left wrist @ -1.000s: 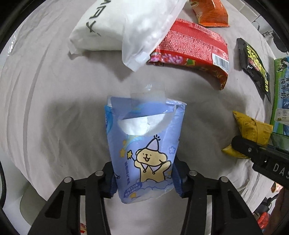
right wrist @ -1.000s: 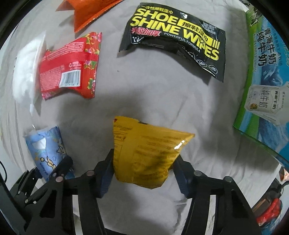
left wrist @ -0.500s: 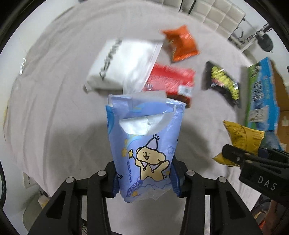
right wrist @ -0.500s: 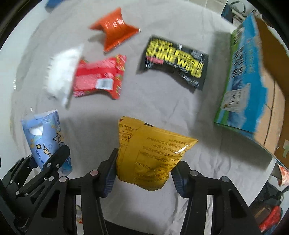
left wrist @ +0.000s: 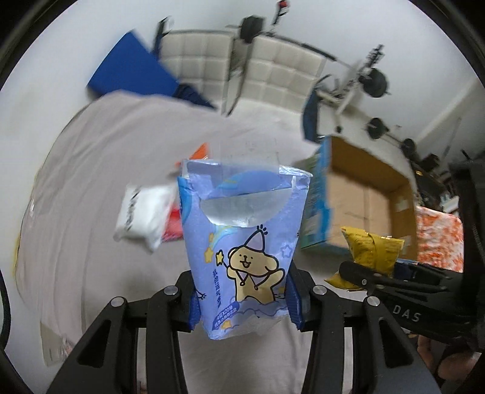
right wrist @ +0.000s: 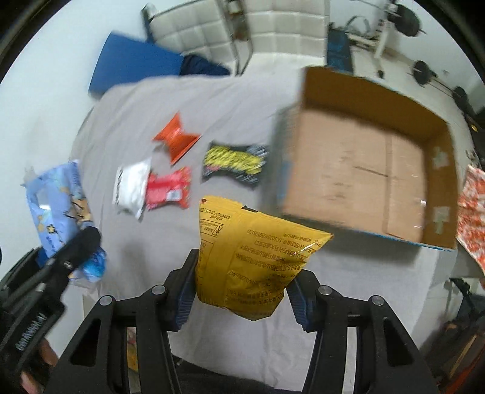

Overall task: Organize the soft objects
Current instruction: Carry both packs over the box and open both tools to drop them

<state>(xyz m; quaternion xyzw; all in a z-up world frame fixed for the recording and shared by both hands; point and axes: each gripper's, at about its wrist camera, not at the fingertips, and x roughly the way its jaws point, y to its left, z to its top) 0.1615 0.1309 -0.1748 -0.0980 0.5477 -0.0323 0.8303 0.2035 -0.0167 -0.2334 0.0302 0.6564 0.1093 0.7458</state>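
Grey cloth [right wrist: 127, 127] over table, white padded chairs [right wrist: 285, 27] and gym gear behind. Left gripper [left wrist: 244, 298] pinching blue tissue pack [left wrist: 242, 242], upright, lifted clear of cloth. Right gripper [right wrist: 241, 291] clamped on yellow snack bag [right wrist: 251, 257], also raised. Open cardboard box [right wrist: 363, 169] at right, brown inside, blue outside. Lying on cloth: orange packet [right wrist: 177, 138], black wipes pack [right wrist: 235, 162], red packet [right wrist: 168, 191] touching white pack [right wrist: 132, 185].
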